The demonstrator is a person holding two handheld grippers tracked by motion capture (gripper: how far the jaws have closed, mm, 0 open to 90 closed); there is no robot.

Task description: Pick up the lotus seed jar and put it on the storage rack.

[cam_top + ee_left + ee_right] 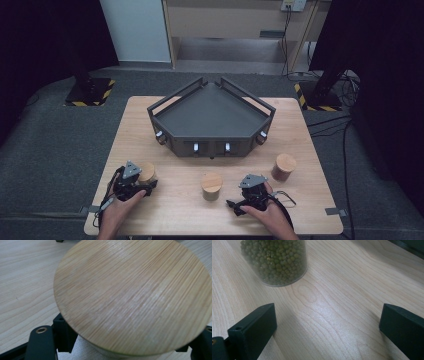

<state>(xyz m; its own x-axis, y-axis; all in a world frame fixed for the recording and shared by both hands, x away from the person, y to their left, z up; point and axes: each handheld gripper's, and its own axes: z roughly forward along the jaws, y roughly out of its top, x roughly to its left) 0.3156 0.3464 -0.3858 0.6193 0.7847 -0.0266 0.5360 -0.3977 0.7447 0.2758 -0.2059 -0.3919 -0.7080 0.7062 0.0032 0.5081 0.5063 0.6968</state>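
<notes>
I see a pale wooden surface [165, 210] carrying a dark grey angled tray [212, 117] at its far middle and three wood-lidded jars nearer me: one at the left [147, 172], one in the middle [211, 186], one at the right [283, 166].

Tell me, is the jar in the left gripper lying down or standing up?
Standing up. The jar stands on the table with its round wooden lid on top, and the left gripper is shut around it.
</notes>
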